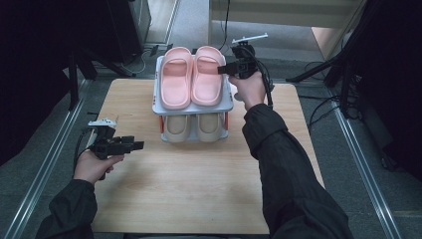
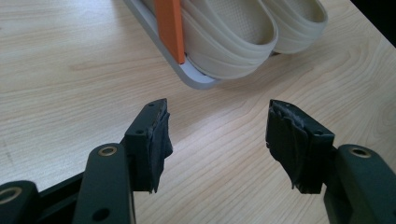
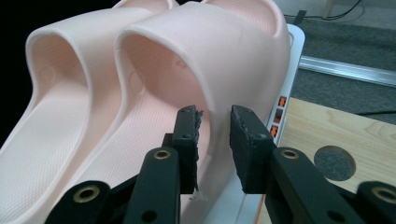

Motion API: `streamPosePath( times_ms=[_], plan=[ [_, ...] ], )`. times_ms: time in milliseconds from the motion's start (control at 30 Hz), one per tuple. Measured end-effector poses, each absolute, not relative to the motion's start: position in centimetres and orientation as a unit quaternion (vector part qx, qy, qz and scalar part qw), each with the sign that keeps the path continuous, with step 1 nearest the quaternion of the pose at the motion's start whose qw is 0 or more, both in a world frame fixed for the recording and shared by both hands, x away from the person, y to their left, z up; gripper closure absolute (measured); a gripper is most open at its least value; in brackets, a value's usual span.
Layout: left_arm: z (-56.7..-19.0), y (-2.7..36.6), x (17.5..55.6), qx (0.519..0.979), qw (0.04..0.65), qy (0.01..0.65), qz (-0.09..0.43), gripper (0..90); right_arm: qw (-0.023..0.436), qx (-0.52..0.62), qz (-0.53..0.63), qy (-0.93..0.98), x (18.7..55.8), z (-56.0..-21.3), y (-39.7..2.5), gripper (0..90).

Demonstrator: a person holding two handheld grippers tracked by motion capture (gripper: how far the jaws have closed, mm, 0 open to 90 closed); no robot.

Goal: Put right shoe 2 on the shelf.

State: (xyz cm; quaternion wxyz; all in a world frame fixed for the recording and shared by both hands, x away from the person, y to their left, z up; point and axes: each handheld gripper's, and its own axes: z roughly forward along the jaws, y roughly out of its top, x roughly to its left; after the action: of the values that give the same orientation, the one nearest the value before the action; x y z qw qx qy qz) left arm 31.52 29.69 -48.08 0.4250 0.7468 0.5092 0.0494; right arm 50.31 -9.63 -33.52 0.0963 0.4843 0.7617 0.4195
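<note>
**Right gripper at the strap of the right pink slipper, top shelf**

We note the left gripper (image 1: 130, 145) over the bare desk (image 1: 199, 189), at about 8 o'clock from the shoe rack (image 1: 158, 102), well apart from it and held in the person's left hand (image 1: 92, 167). Its fingers (image 2: 154, 140) stand wide apart with nothing between them. In the left gripper view they point at the rack's lower shelf, where the beige slippers (image 2: 233, 37) lie side by side beside an orange post (image 2: 170, 28).

At the desk's 12 o'clock edge we see the two-tier rack. The left pink slipper (image 1: 175, 77) and the right pink slipper (image 1: 207, 74) lie on its top shelf, touching each other; the beige pair sits below.

The right gripper (image 1: 225, 69) comes in at 3 o'clock of the right pink slipper, held in the right hand (image 1: 249, 89). In the right gripper view its fingers (image 3: 247, 140) are a narrow gap apart, either side of the strap's outer edge. We cannot tell whether the pads press on it.
</note>
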Motion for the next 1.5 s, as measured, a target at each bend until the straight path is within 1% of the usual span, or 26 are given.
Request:
streamPosePath(
  times_ms=[133, 200, 400, 600, 967, 1200, 1367, 1400, 1500],
  plan=[
    [-48.2, 29.4, 31.8, 0.749, 0.422, 0.509, 0.047, 39.6, 0.095, 0.478, 0.42, 0.765, 49.9, -33.4, -10.3, 70.9],
    [-48.2, 29.2, 32.0, 0.75, 0.42, 0.509, 0.046, 39.5, 0.091, 0.471, 0.429, 0.766, 49.4, -33.3, -11.2, 69.7],
    [-48.3, 28.9, 32.4, 0.752, 0.42, 0.506, 0.043, 39.5, 0.092, 0.464, 0.428, 0.77, 48.8, -33.6, -12.8, 70.4],
    [-48.2, 28.7, 33.0, 0.755, 0.418, 0.503, 0.044, 39.2, 0.096, 0.463, 0.435, 0.766, 47.9, -34.9, -15.1, 69.2],
    [-48.5, 28.3, 34.1, 0.757, 0.416, 0.503, 0.04, 39.0, 0.111, 0.451, 0.431, 0.774, 46.4, -37.6, -17.1, 64.9],
    [-48.6, 27.9, 34.6, 0.76, 0.415, 0.499, 0.037, 38.7, 0.102, 0.45, 0.433, 0.775, 45.0, -39.6, -17.9, 63.9],
    [-48.7, 27.7, 34.8, 0.761, 0.414, 0.498, 0.037, 38.7, 0.103, 0.451, 0.429, 0.776, 44.2, -40.7, -18.3, 63.6],
    [-48.7, 27.7, 34.9, 0.762, 0.414, 0.497, 0.034, 38.7, 0.106, 0.448, 0.435, 0.774, 43.7, -41.5, -18.5, 63.7],
    [-48.7, 27.6, 34.9, 0.764, 0.412, 0.495, 0.037, 38.7, 0.099, 0.447, 0.439, 0.773, 43.0, -42.5, -18.6, 63.7]
  ],
)
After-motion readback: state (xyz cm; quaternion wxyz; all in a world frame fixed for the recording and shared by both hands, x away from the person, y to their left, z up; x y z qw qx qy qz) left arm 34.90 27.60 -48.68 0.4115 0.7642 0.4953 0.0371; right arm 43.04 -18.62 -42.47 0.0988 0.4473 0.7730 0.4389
